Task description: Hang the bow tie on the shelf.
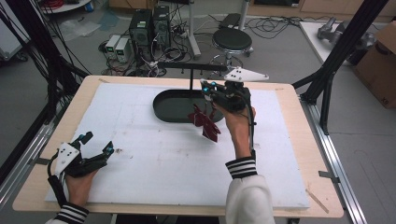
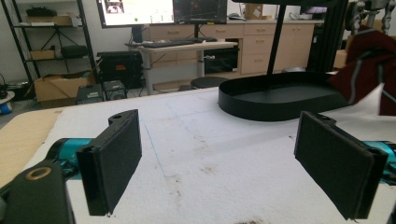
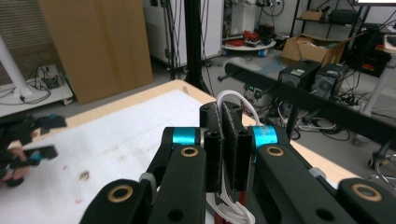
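A dark red garment (image 1: 206, 122) hangs from a thin white loop (image 3: 232, 95), just in front of the black oval tray (image 1: 168, 111). My right gripper (image 1: 206, 86) is lifted over the tray's near right rim, its jaws pressed shut on that loop. In the right gripper view the pads (image 3: 229, 140) meet with the loop pinched between them. My left gripper (image 1: 97, 142) rests on the white board at the front left, wide open with nothing between its pads (image 2: 114, 163). The left gripper view shows the garment (image 2: 369, 60) at the far right, beside the tray (image 2: 280, 100).
A black post with a horizontal bar (image 1: 191, 66) rises from the tray's far side. The white foam board (image 1: 154, 154) covers a wooden table (image 1: 299, 140). Computers, cables and a stool (image 1: 232, 39) stand on the floor beyond.
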Demonstrator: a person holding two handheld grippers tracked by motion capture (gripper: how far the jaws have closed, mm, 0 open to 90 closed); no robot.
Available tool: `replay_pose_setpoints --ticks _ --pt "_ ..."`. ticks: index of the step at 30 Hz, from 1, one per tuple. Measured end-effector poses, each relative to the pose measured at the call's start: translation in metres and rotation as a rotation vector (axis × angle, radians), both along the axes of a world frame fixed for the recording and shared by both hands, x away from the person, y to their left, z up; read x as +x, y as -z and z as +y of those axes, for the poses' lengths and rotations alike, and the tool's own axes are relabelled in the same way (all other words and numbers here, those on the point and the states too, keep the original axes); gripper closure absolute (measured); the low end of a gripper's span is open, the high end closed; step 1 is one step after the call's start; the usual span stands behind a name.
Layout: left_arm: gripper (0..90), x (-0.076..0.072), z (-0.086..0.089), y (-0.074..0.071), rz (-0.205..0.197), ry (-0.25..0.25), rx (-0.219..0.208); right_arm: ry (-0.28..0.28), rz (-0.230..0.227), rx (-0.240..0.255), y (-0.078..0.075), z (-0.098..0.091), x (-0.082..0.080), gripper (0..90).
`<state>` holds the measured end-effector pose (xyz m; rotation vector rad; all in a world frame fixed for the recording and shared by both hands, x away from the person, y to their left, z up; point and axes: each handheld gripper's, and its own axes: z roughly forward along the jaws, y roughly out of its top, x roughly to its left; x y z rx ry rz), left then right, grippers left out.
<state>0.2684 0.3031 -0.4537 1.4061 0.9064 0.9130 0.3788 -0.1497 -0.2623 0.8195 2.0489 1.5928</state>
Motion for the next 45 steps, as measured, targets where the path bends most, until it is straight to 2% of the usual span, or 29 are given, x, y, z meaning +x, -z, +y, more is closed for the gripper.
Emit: replay_pose_setpoints --ticks 8,9,11,17,19,23,25,30,31,38,45 --pt "15.3 0.0 0.0 0.0 -0.003 0.001 0.0 0.001 0.014 0.013 -0.009 0.01 0.029 87.3" --pt "15.3 0.0 0.0 0.0 -0.003 0.001 0.001 0.004 0.005 0.022 -0.009 0.01 0.031 87.3" --pt "15.3 0.0 0.0 0.0 -0.003 0.001 0.002 0.006 0.018 0.034 -0.008 0.011 0.038 87.3" --pt "15.3 0.0 0.0 0.0 -0.001 0.002 -0.001 0.008 0.018 0.011 -0.009 0.016 0.056 87.3" --pt "15.3 0.0 0.0 0.0 0.0 0.002 0.0 0.015 0.004 0.006 -0.01 0.017 0.061 87.3" --pt "15.3 0.0 0.0 0.0 0.0 0.002 -0.003 0.013 0.013 -0.018 -0.012 0.018 0.074 87.3" --pt "15.3 0.0 0.0 0.0 0.001 0.002 -0.002 0.013 -0.003 -0.02 -0.014 0.019 0.079 87.3" --pt "15.3 0.0 0.0 0.0 0.003 0.003 -0.003 -0.021 0.024 0.038 -0.011 0.024 0.094 87.4" --pt "15.3 0.0 0.001 0.0 0.003 0.004 -0.001 -0.026 0.031 0.037 -0.011 0.024 0.097 87.3" --pt "15.3 0.0 0.001 0.0 0.001 0.004 -0.004 0.017 0.015 0.016 -0.004 0.03 0.116 87.3" --pt "15.3 0.0 0.001 0.0 0.004 0.003 -0.004 0.072 0.025 0.002 0.003 0.018 0.13 87.3"
